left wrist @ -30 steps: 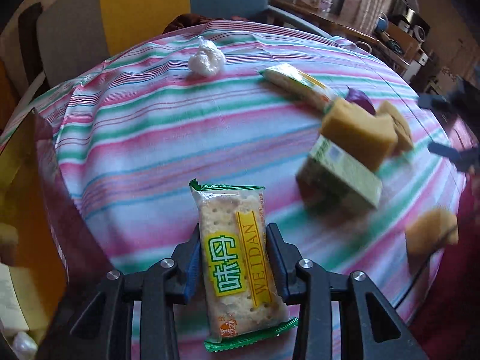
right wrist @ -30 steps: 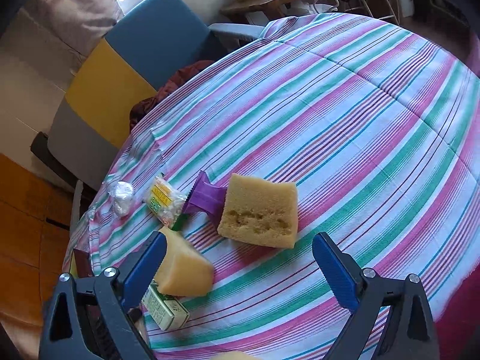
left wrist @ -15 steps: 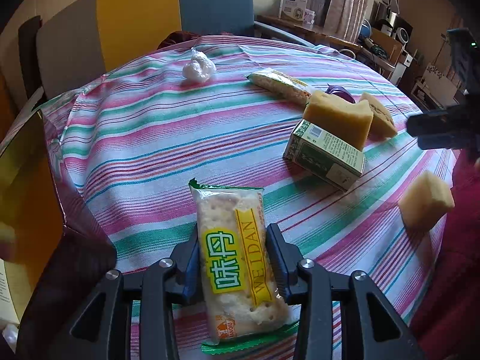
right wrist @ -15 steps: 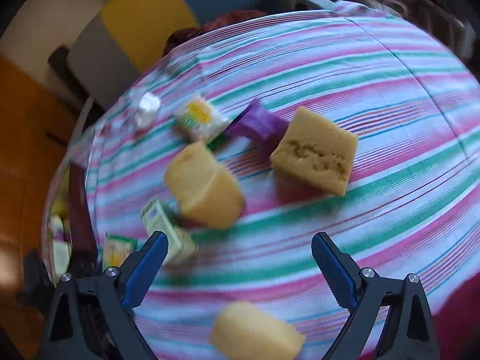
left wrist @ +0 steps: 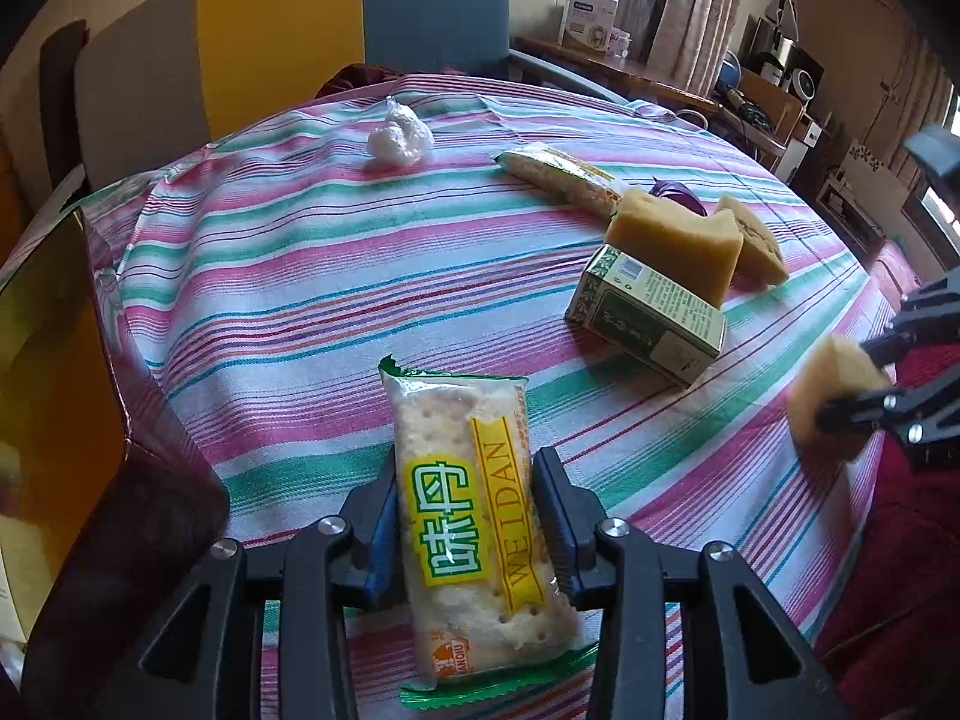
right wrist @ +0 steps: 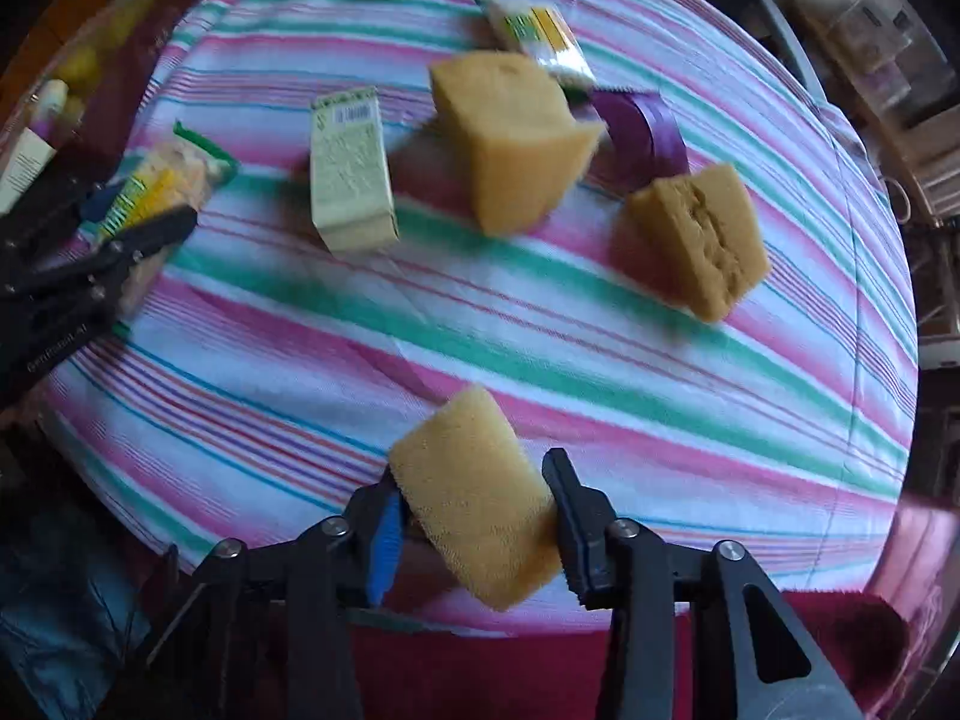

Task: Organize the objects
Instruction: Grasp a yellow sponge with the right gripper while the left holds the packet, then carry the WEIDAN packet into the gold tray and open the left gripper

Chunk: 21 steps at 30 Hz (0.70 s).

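My left gripper (left wrist: 465, 516) is shut on a cracker packet (left wrist: 474, 516) with a yellow and green label, held above the near edge of the striped table (left wrist: 288, 276). It also shows in the right wrist view (right wrist: 150, 186). My right gripper (right wrist: 474, 510) is shut on a small yellow sponge (right wrist: 474, 492) at the table's near edge; the sponge also shows in the left wrist view (left wrist: 834, 402). On the cloth lie a green carton (right wrist: 351, 171), two larger sponges (right wrist: 510, 132) (right wrist: 696, 240), a purple roll (right wrist: 651, 132), another snack packet (right wrist: 540, 39) and a crumpled white wrapper (left wrist: 399, 135).
An open box (left wrist: 54, 372) with dark red flaps stands at the table's left edge, with items inside. A yellow, grey and blue chair (left wrist: 288, 30) stands behind the table. Shelves and clutter fill the room at the far right.
My right gripper swung down to the near edge and closed on the small yellow sponge, which lay loose before. My left gripper kept hold of the cracker packet and shifted slightly.
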{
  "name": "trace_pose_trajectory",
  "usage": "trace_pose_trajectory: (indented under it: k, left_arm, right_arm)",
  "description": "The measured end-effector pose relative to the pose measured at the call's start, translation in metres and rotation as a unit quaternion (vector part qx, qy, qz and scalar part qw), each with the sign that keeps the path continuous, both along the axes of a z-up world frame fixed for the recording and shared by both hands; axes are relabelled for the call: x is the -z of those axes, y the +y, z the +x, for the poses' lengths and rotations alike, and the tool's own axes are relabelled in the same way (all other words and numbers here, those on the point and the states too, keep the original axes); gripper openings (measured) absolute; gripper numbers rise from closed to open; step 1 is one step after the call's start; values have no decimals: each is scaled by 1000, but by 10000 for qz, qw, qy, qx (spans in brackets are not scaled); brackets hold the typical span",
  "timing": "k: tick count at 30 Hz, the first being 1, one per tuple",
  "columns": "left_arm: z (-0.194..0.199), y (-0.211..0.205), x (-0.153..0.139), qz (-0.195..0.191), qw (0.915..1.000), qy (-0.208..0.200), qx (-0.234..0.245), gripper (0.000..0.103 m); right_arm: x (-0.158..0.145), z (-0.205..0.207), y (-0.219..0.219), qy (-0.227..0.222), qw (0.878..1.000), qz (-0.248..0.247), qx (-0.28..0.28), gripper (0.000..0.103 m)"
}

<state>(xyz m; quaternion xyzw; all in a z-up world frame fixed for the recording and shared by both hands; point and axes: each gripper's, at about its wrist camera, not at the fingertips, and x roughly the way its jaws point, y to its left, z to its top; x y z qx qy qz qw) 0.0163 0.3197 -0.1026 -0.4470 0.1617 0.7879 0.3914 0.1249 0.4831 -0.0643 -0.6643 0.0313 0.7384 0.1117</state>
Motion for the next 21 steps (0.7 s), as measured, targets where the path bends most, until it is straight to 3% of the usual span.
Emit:
trace_pose_trajectory:
  k: [4,11,16,21]
  left_arm:
    - [1,0,0,-1,10000,26,-16,42]
    - [3,-1,1,29,10000,64,-5,42]
    - [5,-1,1,30,9999,149,5,42]
    - [8,0,1,-7,9997,247,-46,42]
  right_arm:
    - [-12,-10,11,523,9977,26,435,39]
    - [7,-16,50,1014,9781,-324,1787,39]
    - [11,-8,50,1378,9736,-329,1788,34]
    - [9,-4,52,1419,9738,-290,1755,34]
